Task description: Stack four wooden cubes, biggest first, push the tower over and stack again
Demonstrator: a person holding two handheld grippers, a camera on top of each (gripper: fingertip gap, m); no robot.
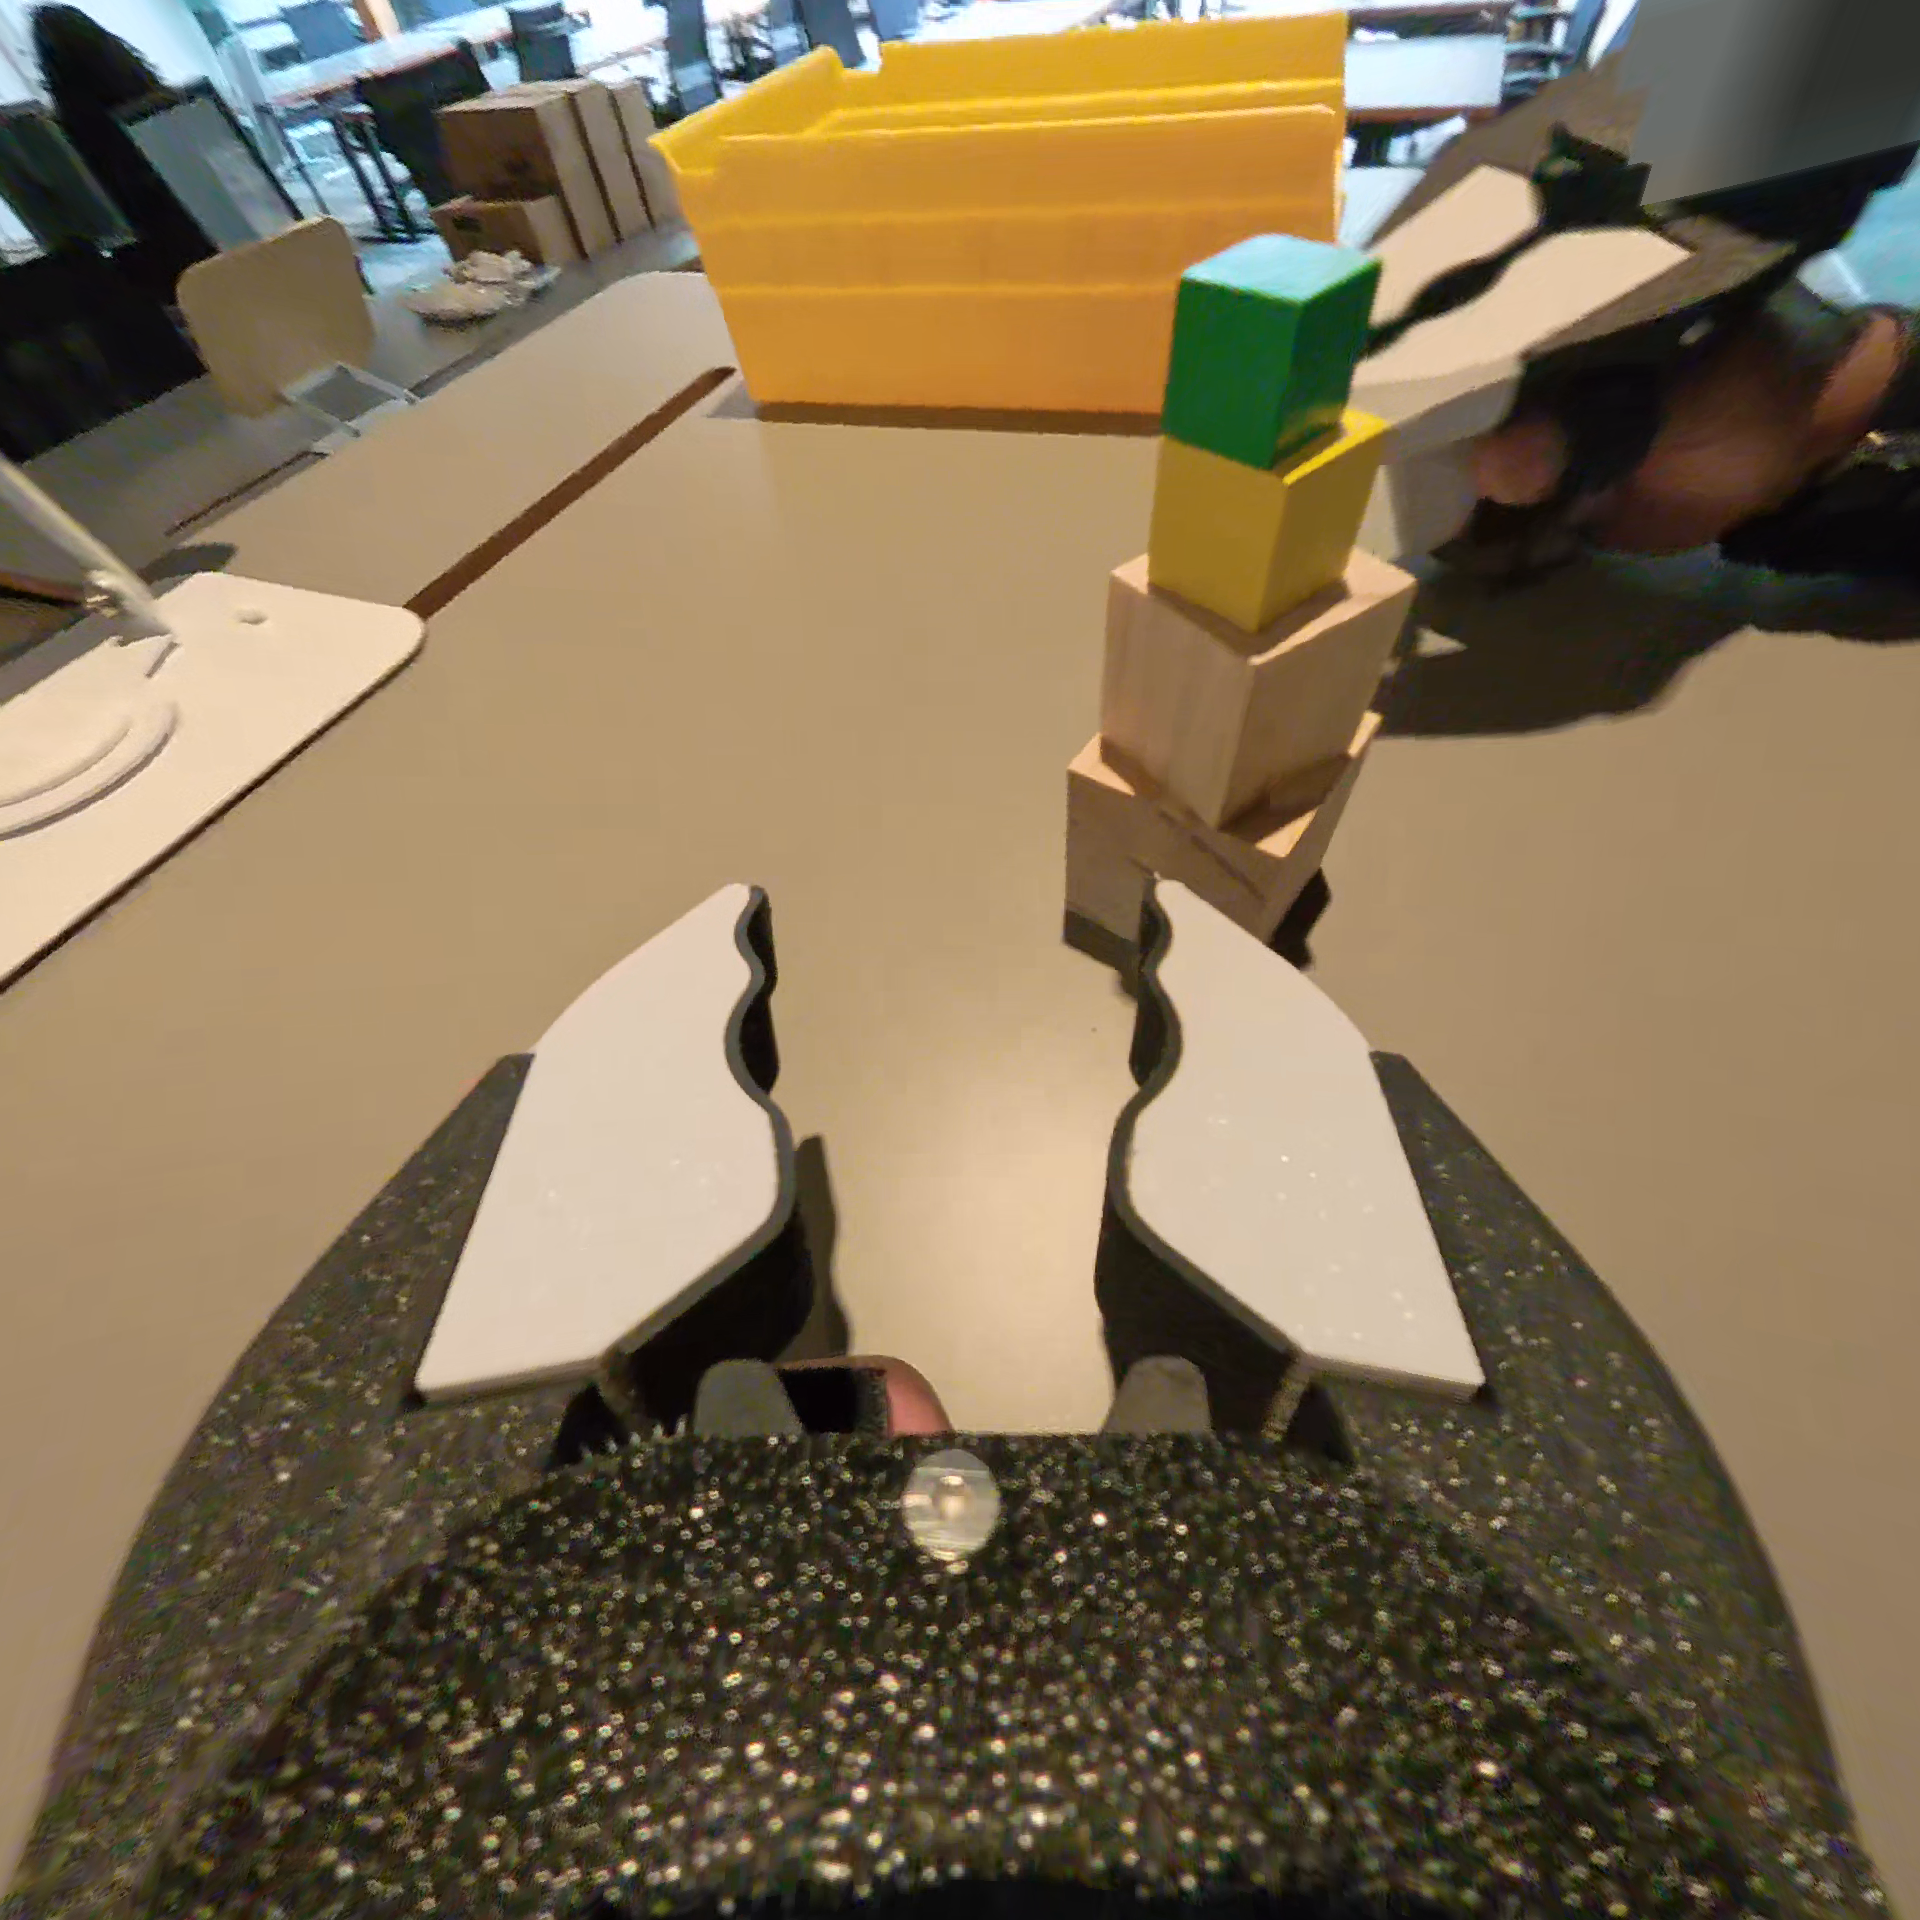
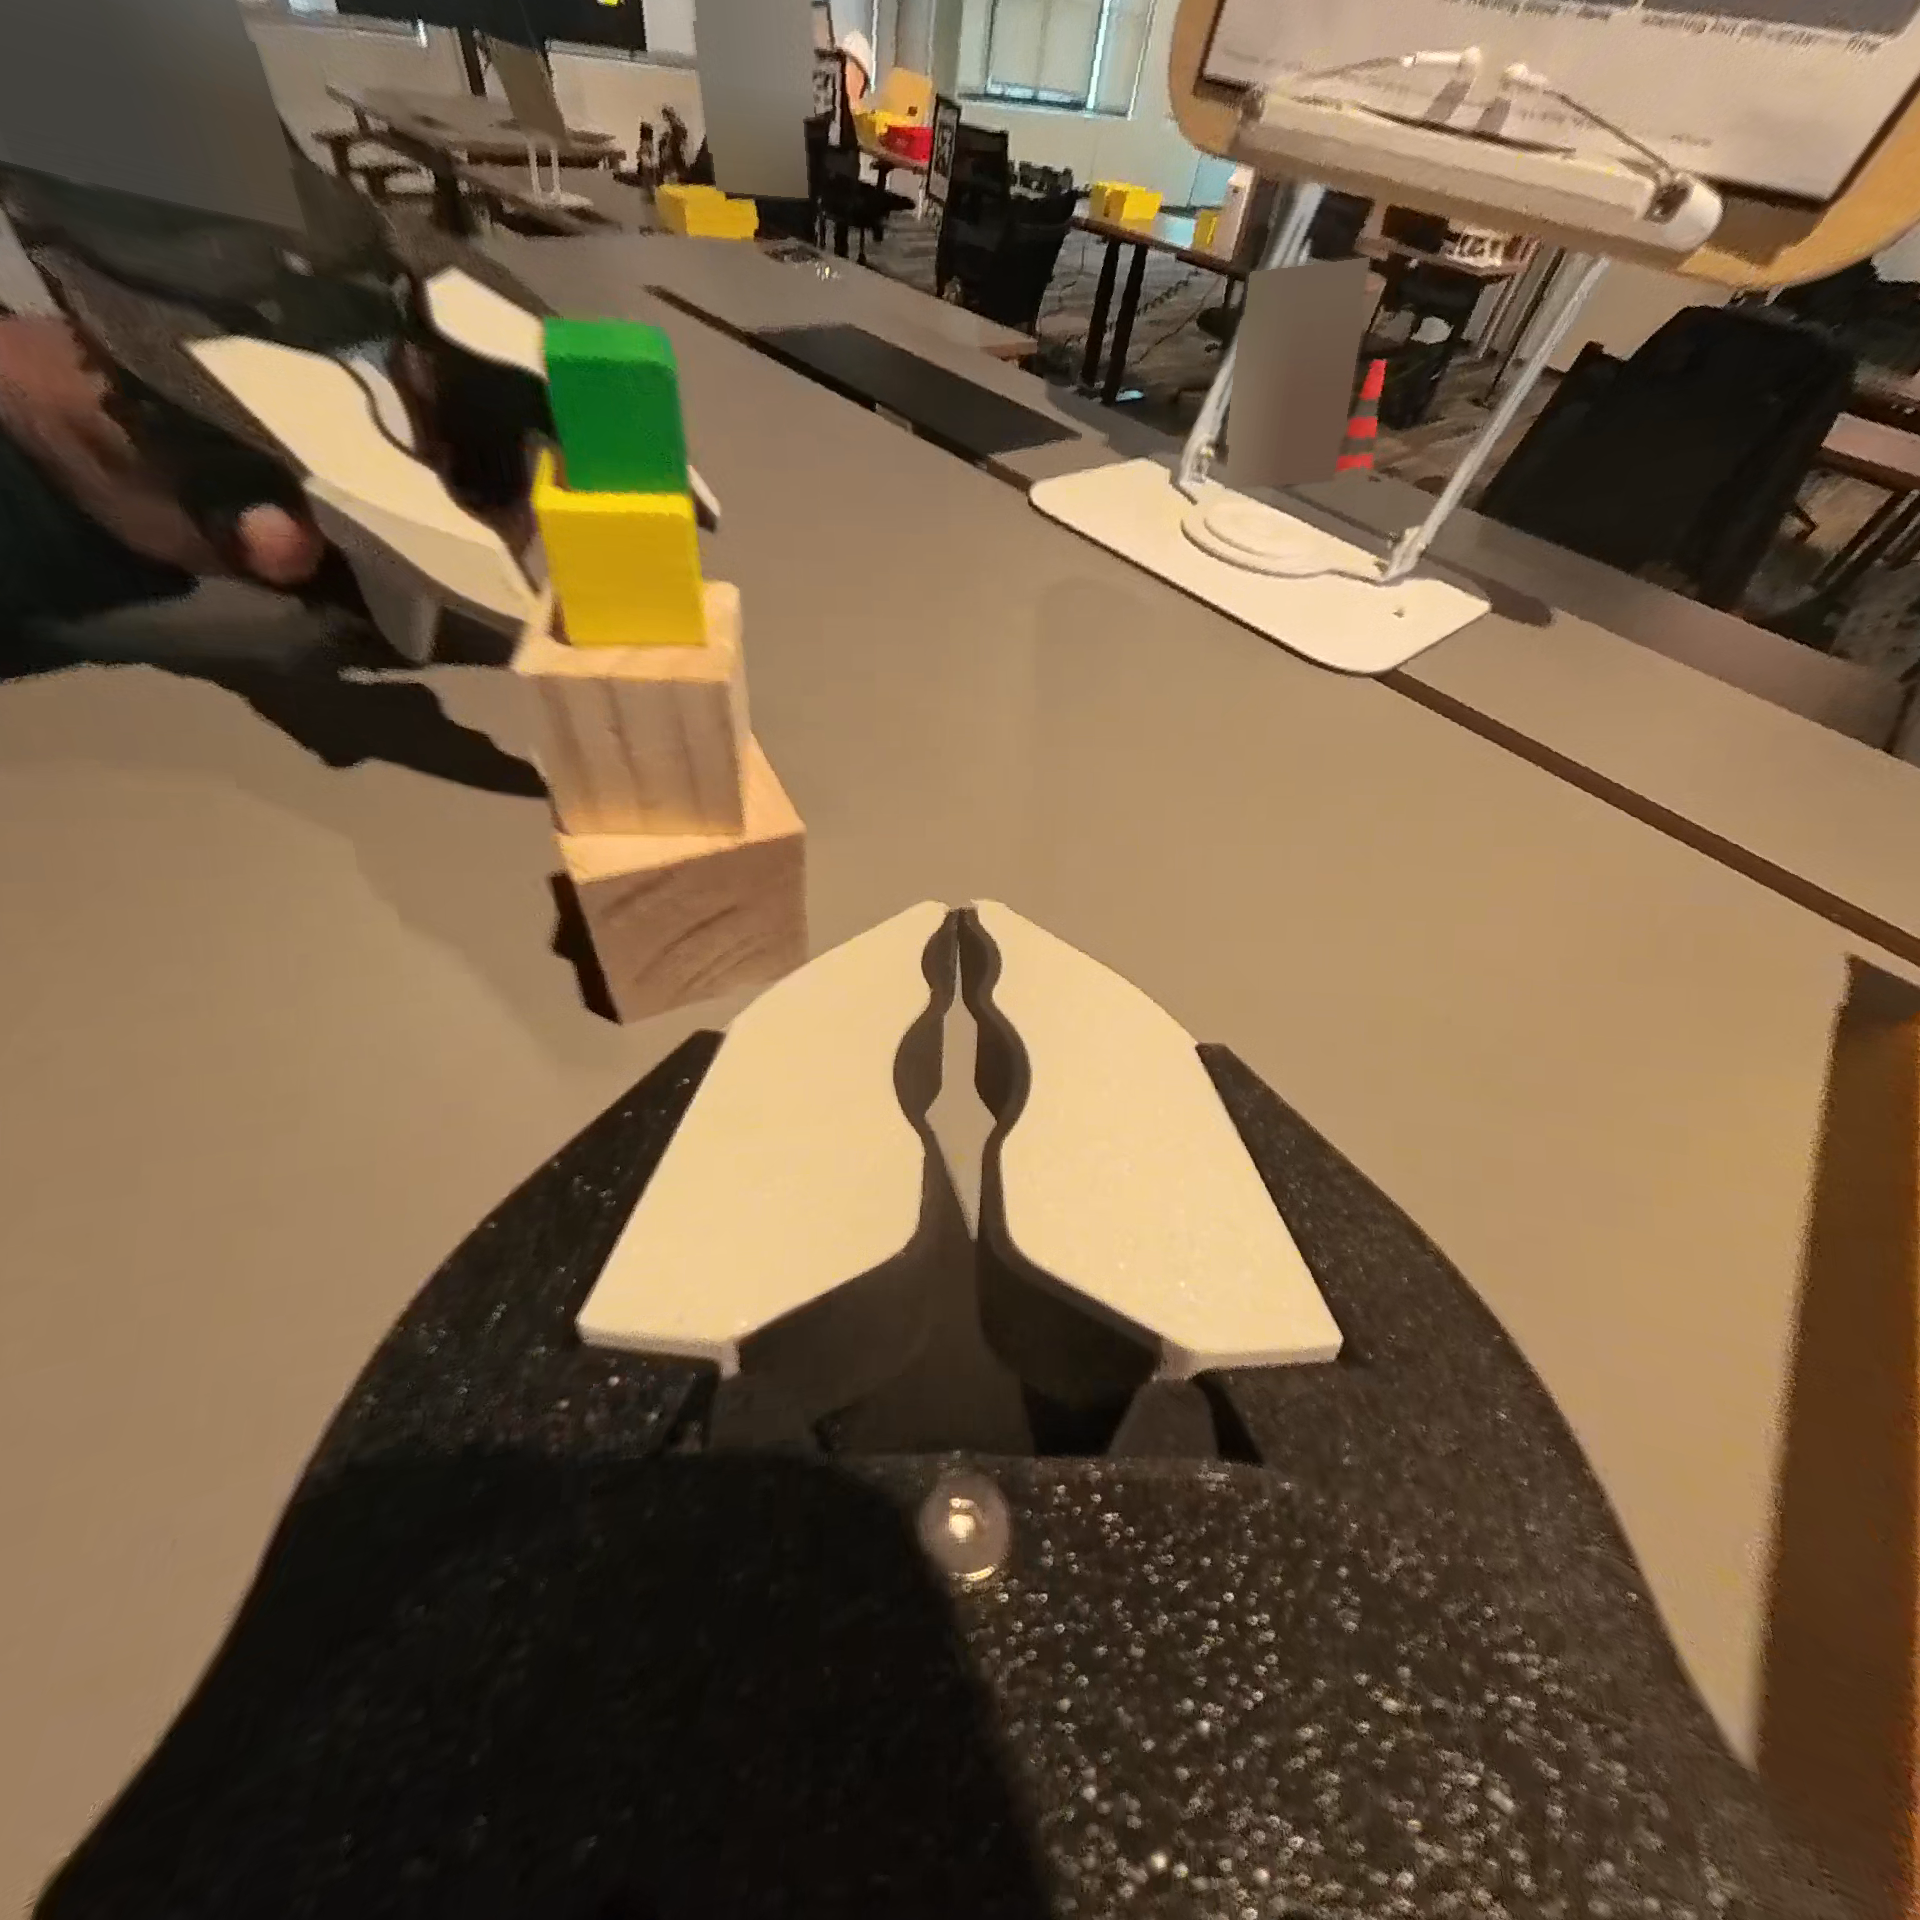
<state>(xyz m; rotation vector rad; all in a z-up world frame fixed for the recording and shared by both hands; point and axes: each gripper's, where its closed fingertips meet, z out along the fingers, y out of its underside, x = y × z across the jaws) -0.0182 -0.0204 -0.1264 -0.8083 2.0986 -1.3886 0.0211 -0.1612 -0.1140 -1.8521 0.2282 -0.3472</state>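
Four cubes stand as a tower on the grey tabletop [image 1: 727, 675]. At the bottom sits the big bare-wood cube [image 1: 1174, 852], turned a little out of line with the smaller bare-wood cube [image 1: 1236, 686] that rests on it. On that sits the yellow cube [image 1: 1247, 530], and the green cube [image 1: 1262, 348] tops the tower, tilted and overhanging one edge of the yellow one.

The left claw [image 1: 951, 914] hovers low over the tabletop with its two white fingers [image 1: 644, 1143] well apart and nothing between them; its right fingertip lies just in front of the big cube's lower corner — whether it touches cannot be told.

The right claw [image 2: 961, 909] has its fingers pressed together at the tips, empty, and points past the tower, which stands just to its left. In the left wrist view this same claw appears blurred beside the green cube, close to it.

Behind the tower a stack of yellow bins [image 1: 997, 229] rests on the tabletop — and a white stand base [image 1: 208, 686] lies off to the left.
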